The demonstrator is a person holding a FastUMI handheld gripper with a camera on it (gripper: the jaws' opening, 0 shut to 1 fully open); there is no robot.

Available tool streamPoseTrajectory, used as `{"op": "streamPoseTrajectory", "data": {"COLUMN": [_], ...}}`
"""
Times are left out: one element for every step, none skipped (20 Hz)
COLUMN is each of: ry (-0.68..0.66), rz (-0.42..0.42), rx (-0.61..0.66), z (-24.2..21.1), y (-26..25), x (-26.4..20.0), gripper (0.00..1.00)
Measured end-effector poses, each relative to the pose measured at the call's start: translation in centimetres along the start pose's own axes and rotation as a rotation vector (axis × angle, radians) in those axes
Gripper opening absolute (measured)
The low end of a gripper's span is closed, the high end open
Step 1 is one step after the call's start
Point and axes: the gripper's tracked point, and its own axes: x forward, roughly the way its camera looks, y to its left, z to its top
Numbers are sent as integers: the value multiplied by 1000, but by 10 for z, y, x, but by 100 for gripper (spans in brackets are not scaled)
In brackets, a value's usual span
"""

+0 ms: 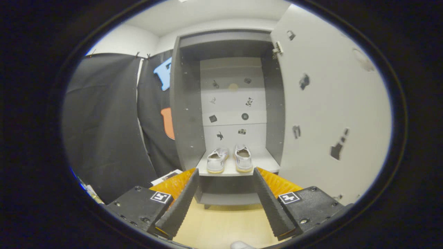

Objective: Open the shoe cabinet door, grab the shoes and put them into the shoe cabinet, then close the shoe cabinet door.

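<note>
The grey shoe cabinet [188, 114] stands ahead with its white door [332, 103] swung open to the right. A pair of pale shoes, left shoe [217, 159] and right shoe [243, 158], sits heels toward me on the cabinet's lower shelf [268, 162]. My gripper [225, 174] is open, its two black ribbed fingers [180, 204] spread wide, with nothing between them. The fingertips reach just short of the shelf's front edge, the shoes a little beyond them.
The pale wooden floor [221, 224] lies below the fingers. Small stickers dot the cabinet's back panel [233, 103] and the door's inner face. A black cloth wall [104, 131] hangs left of the cabinet, with some papers [166, 177] at its foot.
</note>
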Motion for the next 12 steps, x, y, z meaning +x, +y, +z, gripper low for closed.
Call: {"op": "streamPoseTrajectory", "data": {"ry": [-4,-12,-17,-26,-33,-37,-41,-46,-52,-58,-65,-71], "rz": [-3,-5,-13,-18,-24,-36,-52,-66,-82,-102,-130,-153], "rx": [3,5,8,12,9,-1,-13,-19,-23,-31,-33,-28], "z": [0,0,0,1,2,1,0,1,3,5,6,7], "y": [-4,-8,-15,-22,-29,-37,-46,-58,-70,-84,-101,-118], "x": [-23,-45,-65,-85,-106,-123,-140,-155,-172,-185,-198,-210], "gripper": [98,98,98,98,98,98,98,98,98,98,98,98]}}
